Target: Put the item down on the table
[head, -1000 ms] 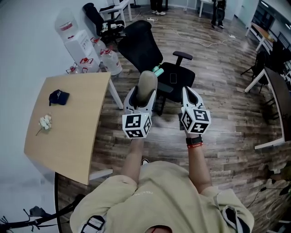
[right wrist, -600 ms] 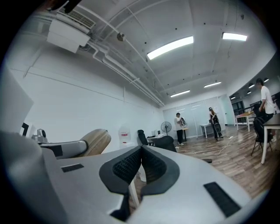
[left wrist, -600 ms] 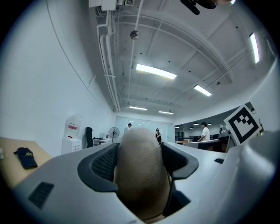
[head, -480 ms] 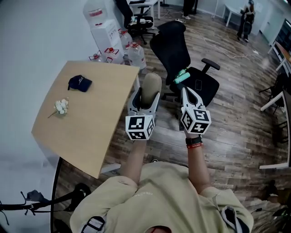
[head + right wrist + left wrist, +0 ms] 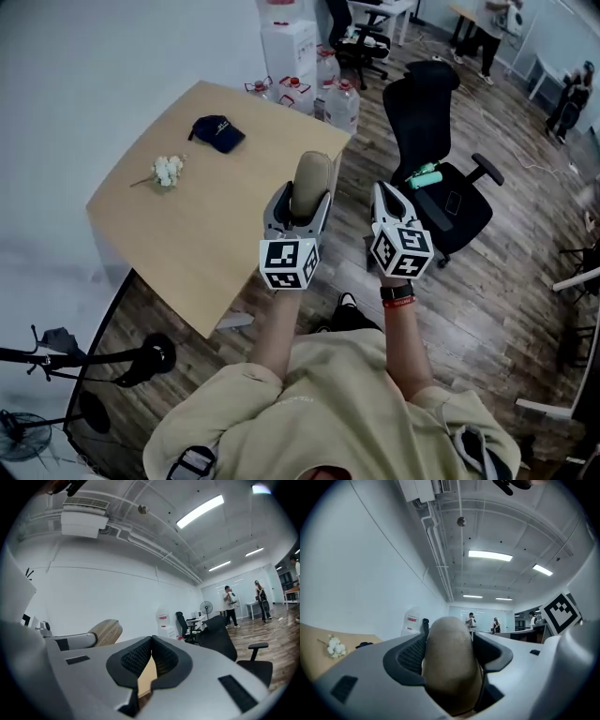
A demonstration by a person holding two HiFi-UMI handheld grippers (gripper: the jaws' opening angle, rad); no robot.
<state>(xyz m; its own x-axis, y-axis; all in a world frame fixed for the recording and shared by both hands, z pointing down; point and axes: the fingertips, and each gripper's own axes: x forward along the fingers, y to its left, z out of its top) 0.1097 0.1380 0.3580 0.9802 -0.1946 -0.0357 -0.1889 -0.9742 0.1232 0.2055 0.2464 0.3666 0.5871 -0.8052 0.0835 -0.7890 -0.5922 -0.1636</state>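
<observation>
One tan oblong item [image 5: 310, 178] sits clamped in the left gripper [image 5: 304, 199], its long axis running out along the jaws. The table [image 5: 187, 234] lies left and ahead, nearer this gripper; the right gripper [image 5: 385, 195] is closed and empty.

The left gripper [image 5: 449, 637] fills the lower part of the frame. Its two jaws press on a tan rounded item [image 5: 451, 677] that stands up between them. At the left edge, white flowers [image 5: 335, 646] lie on a wooden table [image 5: 309, 641].
</observation>
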